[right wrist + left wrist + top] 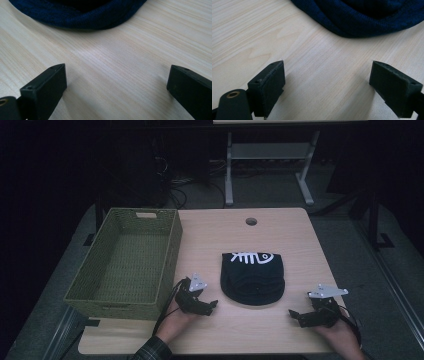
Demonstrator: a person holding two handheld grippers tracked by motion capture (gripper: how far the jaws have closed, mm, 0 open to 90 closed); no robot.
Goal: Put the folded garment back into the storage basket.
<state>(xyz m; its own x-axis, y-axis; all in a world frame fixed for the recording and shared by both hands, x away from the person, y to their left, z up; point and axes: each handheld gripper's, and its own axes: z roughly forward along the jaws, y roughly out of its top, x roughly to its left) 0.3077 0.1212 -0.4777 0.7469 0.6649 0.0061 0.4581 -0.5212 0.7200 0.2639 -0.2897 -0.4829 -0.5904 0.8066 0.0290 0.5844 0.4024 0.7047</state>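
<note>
On the wooden desk [280, 240], I hold my 2 grippers low on either side of a folded dark blue knit garment [253, 277] with a white fish-bone print. My left gripper [212, 306] sits just beside its left edge, jaws spread over bare wood; my right gripper [292, 314] rests farther off, jaws likewise spread. A green woven basket [171, 245] stands at the desk's left.

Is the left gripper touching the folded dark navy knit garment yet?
Apart. In the left gripper view, bare wood table lies between the open left gripper and the folded dark navy knit garment.
</note>
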